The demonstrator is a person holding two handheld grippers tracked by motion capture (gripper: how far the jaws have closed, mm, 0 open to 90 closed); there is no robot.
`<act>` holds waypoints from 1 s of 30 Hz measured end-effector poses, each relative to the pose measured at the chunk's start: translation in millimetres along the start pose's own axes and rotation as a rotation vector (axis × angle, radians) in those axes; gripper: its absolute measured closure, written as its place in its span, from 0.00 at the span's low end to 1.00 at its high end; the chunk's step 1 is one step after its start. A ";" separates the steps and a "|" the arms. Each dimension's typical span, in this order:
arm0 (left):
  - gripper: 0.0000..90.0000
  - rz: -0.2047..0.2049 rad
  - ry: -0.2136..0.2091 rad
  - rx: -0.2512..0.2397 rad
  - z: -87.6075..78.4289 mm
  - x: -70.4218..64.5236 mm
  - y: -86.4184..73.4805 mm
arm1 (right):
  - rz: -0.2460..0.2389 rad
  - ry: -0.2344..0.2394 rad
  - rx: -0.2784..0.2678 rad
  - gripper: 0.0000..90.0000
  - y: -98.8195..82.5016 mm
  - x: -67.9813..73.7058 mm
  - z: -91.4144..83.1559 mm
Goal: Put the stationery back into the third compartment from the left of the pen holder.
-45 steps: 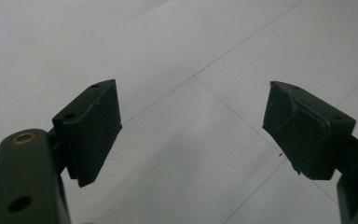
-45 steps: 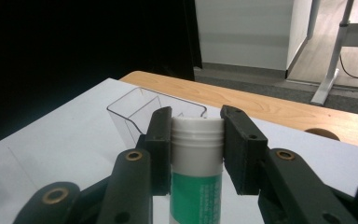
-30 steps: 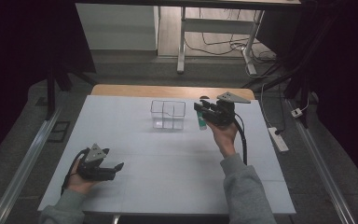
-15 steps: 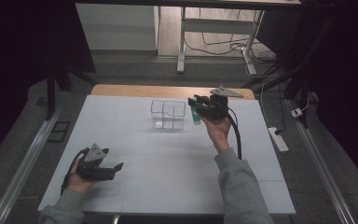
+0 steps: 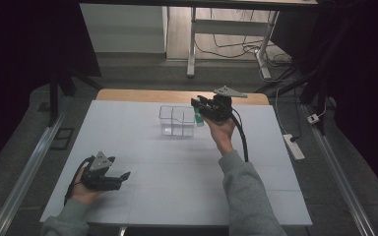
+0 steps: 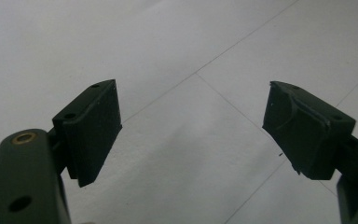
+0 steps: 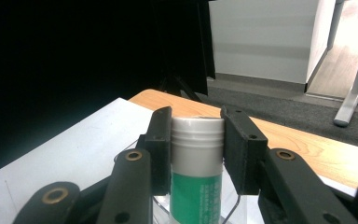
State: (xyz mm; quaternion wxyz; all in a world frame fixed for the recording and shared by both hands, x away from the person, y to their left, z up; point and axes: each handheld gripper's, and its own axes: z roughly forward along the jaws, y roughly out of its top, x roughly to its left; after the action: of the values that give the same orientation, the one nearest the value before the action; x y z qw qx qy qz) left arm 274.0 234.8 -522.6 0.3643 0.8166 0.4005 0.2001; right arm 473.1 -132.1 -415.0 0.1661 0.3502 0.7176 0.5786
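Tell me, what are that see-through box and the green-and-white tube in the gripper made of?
The box looks like clear hard plastic, maybe acrylic: the white table shows straight through its thin, glossy walls and dividers. The tube held between the right gripper's jaws seems to be plastic too: a matt white ribbed cap above a smooth green printed label. Glass can't be ruled out for the box.

Both grippers are matte black. The left gripper (image 5: 120,177) and the right gripper (image 5: 197,104) each carry a grey three-cornered plate on top, and a black cable trails back from each body. Brass-coloured rivets sit in the jaw arms, small screw holes in the flat rectangular pads. The person wears grey sleeves (image 5: 248,194).
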 end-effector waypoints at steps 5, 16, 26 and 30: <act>0.21 0.003 0.002 0.001 0.2 -0.9 0.4 | 0.000 0.002 0.002 0.72 -0.8 -0.2 4.3; 0.21 0.004 -0.001 0.004 0.8 -0.8 -0.1 | 0.001 0.006 -0.002 0.72 0.4 0.7 19.5; 0.21 0.006 0.001 0.002 0.0 -1.2 -0.3 | -0.001 0.005 -0.006 0.72 5.6 -0.9 36.9; 0.21 0.005 -0.003 0.002 -0.4 -0.8 -0.6 | -0.003 0.001 -0.014 0.72 7.4 -3.1 42.8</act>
State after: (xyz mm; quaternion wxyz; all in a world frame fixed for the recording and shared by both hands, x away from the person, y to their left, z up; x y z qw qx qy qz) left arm 273.0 234.6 -522.8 0.3637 0.8181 0.3983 0.1996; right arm 505.1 -103.1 -420.3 0.1691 0.3477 0.7143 0.5833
